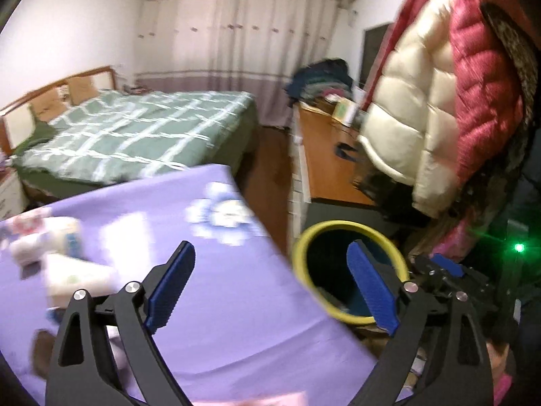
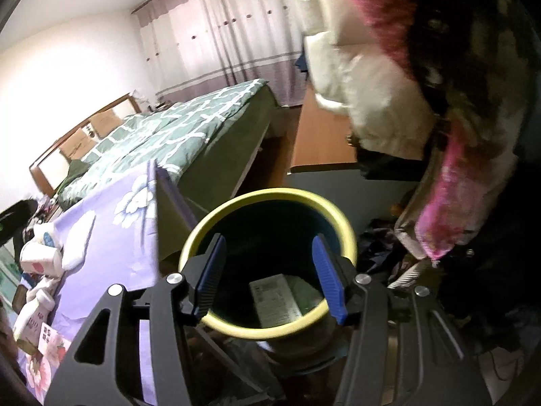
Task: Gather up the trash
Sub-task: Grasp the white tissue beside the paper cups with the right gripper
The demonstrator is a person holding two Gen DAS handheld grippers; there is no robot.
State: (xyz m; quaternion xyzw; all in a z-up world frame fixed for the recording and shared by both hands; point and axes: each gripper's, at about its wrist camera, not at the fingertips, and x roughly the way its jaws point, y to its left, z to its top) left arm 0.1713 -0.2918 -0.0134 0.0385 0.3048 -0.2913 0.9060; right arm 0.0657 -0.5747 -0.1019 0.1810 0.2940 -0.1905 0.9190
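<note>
Right gripper [image 2: 268,277] spread wide, empty, directly above yellow-rimmed trash bin [image 2: 267,264]; flat printed carton [image 2: 275,302] lying inside at 6 o'clock of the opening. Left gripper [image 1: 270,287] also wide, empty, over purple floral cloth [image 1: 216,291]; bin at its 2 o'clock. Blurred white packages [image 1: 50,250] on cloth at 9 o'clock. Green checked bed [image 1: 135,132] behind at 11 o'clock.

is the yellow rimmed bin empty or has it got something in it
Not empty. The right wrist view looks down into the bin, and a flat printed carton lies at its bottom. How full it is otherwise, cannot tell.
</note>
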